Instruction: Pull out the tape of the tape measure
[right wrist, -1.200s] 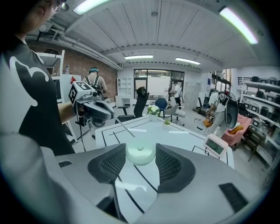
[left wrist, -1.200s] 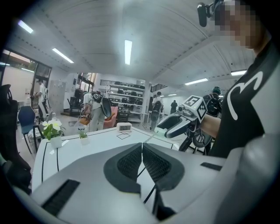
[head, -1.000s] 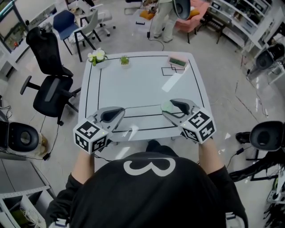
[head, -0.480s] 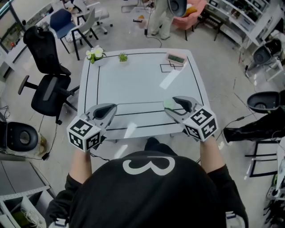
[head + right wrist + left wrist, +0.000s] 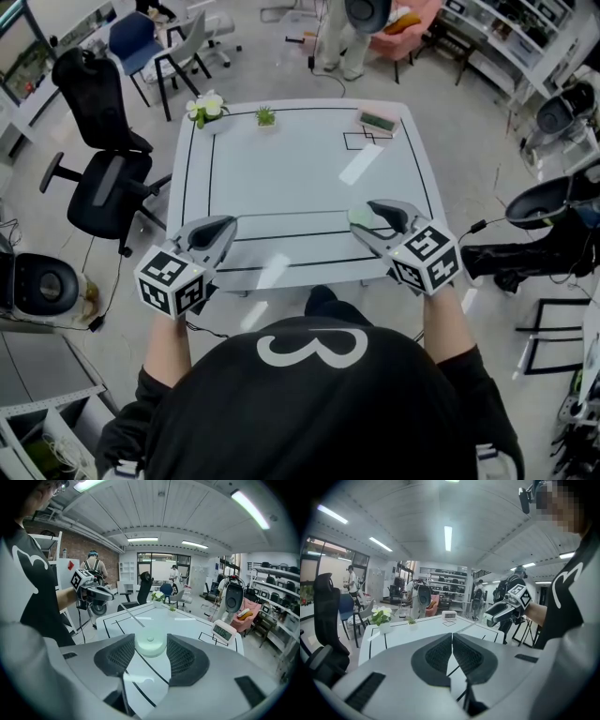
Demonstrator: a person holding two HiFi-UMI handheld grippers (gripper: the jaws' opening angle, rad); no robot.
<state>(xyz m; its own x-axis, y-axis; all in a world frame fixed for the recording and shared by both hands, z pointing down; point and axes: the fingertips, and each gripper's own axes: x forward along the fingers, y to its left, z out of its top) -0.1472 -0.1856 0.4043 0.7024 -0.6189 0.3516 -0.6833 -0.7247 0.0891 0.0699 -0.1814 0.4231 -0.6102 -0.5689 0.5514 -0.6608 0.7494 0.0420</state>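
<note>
A pale green round tape measure [image 5: 150, 647] sits between the pads of my right gripper [image 5: 150, 639], which is shut on it over the white table's near right part [image 5: 357, 218]. A thin tape [image 5: 291, 214] runs from it leftward, just above the table, to my left gripper [image 5: 223, 223]. The left jaws [image 5: 452, 637] are shut on the tape's end. In the right gripper view the tape [image 5: 131, 617] slants up to the left gripper [image 5: 105, 597]. The left gripper view shows the tape [image 5: 471, 627] leading to the right gripper [image 5: 490, 619].
The white table [image 5: 281, 169] has black lines marked on it. At its far edge stand a flower pot [image 5: 208, 111], a small green plant [image 5: 265, 116] and a small clock [image 5: 377, 122]. A black office chair [image 5: 98, 187] stands left of the table. People stand beyond it.
My left gripper has moved left, away from the right one, and the stretch of tape between them has grown longer. The right gripper has stayed in place with the tape measure.
</note>
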